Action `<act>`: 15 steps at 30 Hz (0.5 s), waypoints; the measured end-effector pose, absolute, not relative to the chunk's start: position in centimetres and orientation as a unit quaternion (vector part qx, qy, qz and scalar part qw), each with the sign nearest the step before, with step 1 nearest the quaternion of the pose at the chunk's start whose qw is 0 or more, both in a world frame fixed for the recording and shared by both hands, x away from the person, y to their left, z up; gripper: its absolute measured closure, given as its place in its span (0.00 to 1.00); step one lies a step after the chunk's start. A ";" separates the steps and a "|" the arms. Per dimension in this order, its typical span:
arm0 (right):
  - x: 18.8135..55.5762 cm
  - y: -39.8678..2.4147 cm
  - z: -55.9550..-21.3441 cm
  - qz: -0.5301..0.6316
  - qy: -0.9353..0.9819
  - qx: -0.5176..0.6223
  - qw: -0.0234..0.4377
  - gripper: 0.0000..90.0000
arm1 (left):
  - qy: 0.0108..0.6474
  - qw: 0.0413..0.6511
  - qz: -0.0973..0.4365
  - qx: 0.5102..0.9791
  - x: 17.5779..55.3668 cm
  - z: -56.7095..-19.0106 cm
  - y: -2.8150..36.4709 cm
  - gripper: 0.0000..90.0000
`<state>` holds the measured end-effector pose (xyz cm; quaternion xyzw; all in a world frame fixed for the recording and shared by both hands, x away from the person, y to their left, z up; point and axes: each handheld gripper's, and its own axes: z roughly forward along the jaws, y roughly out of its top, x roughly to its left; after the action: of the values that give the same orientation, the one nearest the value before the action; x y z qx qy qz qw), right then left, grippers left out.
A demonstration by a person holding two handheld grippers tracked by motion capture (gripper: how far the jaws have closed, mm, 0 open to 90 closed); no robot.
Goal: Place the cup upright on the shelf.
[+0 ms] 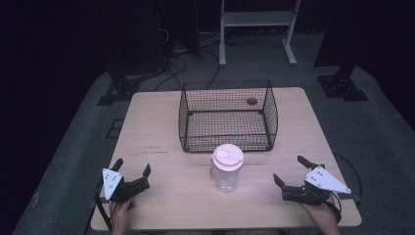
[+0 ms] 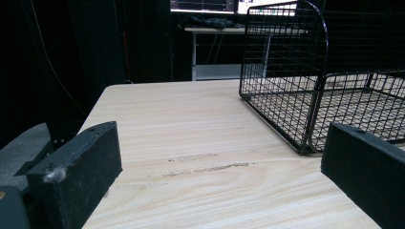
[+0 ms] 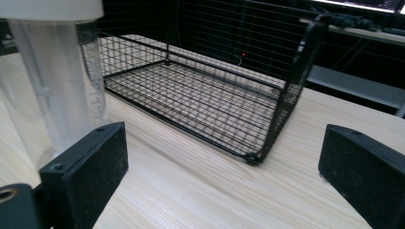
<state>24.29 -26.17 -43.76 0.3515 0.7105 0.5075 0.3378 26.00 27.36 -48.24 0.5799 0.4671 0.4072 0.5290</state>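
Observation:
A clear plastic jar (image 1: pixel 226 168) with a white lid stands upright near the table's front middle, just in front of a black wire basket (image 1: pixel 227 116). My left gripper (image 1: pixel 132 168) rests open at the front left, nothing between its jaws. At the front right my right gripper (image 1: pixel 289 170) is open too, a short way right of the jar. In the right gripper view the jar (image 3: pixel 52 90) rises at the left and the basket (image 3: pixel 205 95) lies ahead. The left gripper view has the basket (image 2: pixel 315 86) at the right.
The light wooden table (image 1: pixel 156 127) has bare room left and right of the basket. A round hole (image 1: pixel 251 101) sits in the tabletop behind the basket. Beyond the table are a white frame (image 1: pixel 257 29), cables and dark stands on grey floor.

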 end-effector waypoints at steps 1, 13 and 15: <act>24.3 -26.0 -43.7 0.509 0.711 0.348 0.337 0.03 | 0.467 0.529 0.407 0.580 26.0 -48.2 27.4 0.00; 24.3 -22.7 -43.0 0.525 0.728 0.305 0.318 0.03 | 0.466 0.530 0.408 0.580 26.0 -48.2 27.3 0.00; 24.3 -21.9 -42.8 0.529 0.732 0.294 0.313 0.03 | 0.465 0.530 0.407 0.580 26.0 -48.2 27.3 0.00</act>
<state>24.25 -21.94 -42.79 0.2937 0.7321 0.5289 0.3131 26.00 27.35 -48.24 0.5801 0.4654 0.4074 0.5299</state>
